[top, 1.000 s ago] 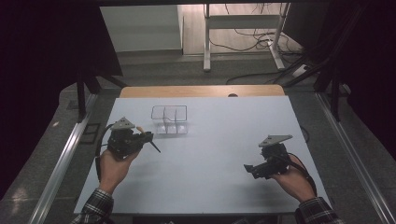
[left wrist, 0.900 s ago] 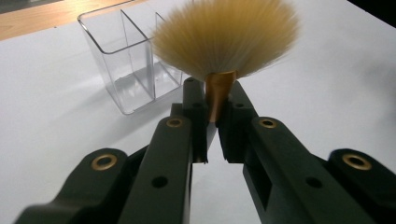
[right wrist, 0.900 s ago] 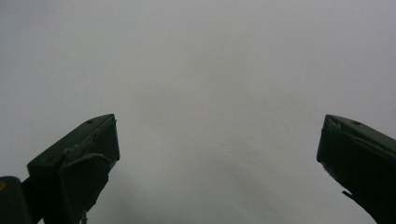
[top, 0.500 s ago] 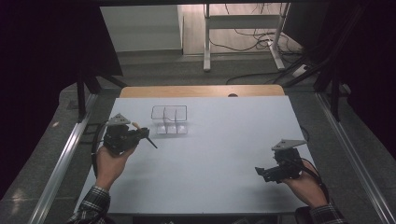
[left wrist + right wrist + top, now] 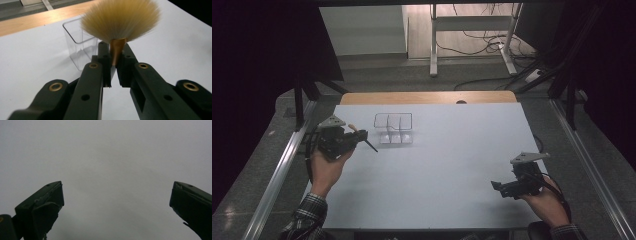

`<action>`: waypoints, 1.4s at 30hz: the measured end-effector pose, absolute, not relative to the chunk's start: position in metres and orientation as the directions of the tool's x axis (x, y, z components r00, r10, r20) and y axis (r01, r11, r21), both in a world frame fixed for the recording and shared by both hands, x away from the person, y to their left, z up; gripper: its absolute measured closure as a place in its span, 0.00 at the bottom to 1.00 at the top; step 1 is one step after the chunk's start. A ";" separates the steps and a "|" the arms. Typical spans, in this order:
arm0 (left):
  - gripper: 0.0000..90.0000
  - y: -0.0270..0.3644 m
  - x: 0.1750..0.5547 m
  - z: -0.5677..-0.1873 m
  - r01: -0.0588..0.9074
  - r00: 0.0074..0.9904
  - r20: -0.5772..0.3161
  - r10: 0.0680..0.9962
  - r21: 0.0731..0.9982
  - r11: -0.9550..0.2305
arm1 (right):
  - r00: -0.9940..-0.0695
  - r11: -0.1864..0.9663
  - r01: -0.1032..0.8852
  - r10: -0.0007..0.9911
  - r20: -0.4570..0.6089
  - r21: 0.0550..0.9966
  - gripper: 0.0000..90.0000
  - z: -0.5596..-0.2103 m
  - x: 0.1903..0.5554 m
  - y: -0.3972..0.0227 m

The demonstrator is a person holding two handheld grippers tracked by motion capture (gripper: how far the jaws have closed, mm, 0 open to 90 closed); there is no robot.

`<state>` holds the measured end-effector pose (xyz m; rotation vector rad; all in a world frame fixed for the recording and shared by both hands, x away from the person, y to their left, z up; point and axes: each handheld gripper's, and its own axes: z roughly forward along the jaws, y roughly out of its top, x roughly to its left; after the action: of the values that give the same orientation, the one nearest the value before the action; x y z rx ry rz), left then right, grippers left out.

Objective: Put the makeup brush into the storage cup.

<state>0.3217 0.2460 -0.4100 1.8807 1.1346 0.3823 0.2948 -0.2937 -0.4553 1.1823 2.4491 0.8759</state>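
Left tongs (image 5: pixel 113 68): we find them clamped on the copper ferrule of a makeup brush (image 5: pixel 120 21), held above the surface (image 5: pixel 452 165) beside the clear organizer (image 5: pixel 393 128).
Right tongs (image 5: pixel 116 200): spread wide, empty — near the surface's right edge.
Risk: we judge the narrow pinch lets the brush pivot — its handle could catch the organizer's rim.

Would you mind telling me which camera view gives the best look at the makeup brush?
The left gripper view: the brush sits close up, its fanned tan bristles and copper ferrule clamped in the left gripper. In the high view it is a small shape with a dark handle beside the clear organizer. The right gripper view faces bare table.
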 end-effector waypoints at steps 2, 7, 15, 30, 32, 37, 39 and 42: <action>0.92 0.247 0.325 -0.407 0.551 0.534 -0.166 0.829 0.812 -0.193 | -0.622 0.477 0.613 0.783 0.012 0.630 0.00 -0.455 0.294 -0.296; 0.92 0.249 0.333 -0.401 0.544 0.528 -0.168 0.832 0.820 -0.179 | -0.612 0.458 0.632 0.790 0.039 0.625 0.00 -0.456 0.292 -0.300; 0.92 0.251 0.347 -0.394 0.533 0.516 -0.179 0.838 0.832 -0.151 | -0.614 0.453 0.640 0.787 0.059 0.621 0.00 -0.457 0.289 -0.303; 0.92 0.246 0.367 -0.386 0.520 0.506 -0.168 0.846 0.842 -0.144 | -0.613 0.444 0.644 0.787 0.073 0.623 0.00 -0.457 0.286 -0.306; 0.92 0.246 0.369 -0.386 0.517 0.502 -0.164 0.849 0.844 -0.143 | -0.612 0.441 0.645 0.787 0.077 0.624 0.00 -0.457 0.286 -0.306; 0.92 0.246 0.375 -0.384 0.516 0.492 -0.162 0.855 0.846 -0.137 | -0.613 0.441 0.645 0.786 0.079 0.624 0.00 -0.457 0.287 -0.306; 0.92 0.246 0.377 -0.384 0.516 0.489 -0.160 0.857 0.846 -0.136 | -0.613 0.441 0.647 0.786 0.081 0.622 0.00 -0.457 0.286 -0.306; 0.92 0.245 0.381 -0.384 0.516 0.486 -0.160 0.859 0.846 -0.134 | -0.615 0.444 0.646 0.784 0.079 0.621 0.00 -0.457 0.286 -0.306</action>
<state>0.3806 0.2448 -0.3843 1.7962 1.1602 0.4599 0.2864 -0.3063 -0.4569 1.2469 2.4747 0.9193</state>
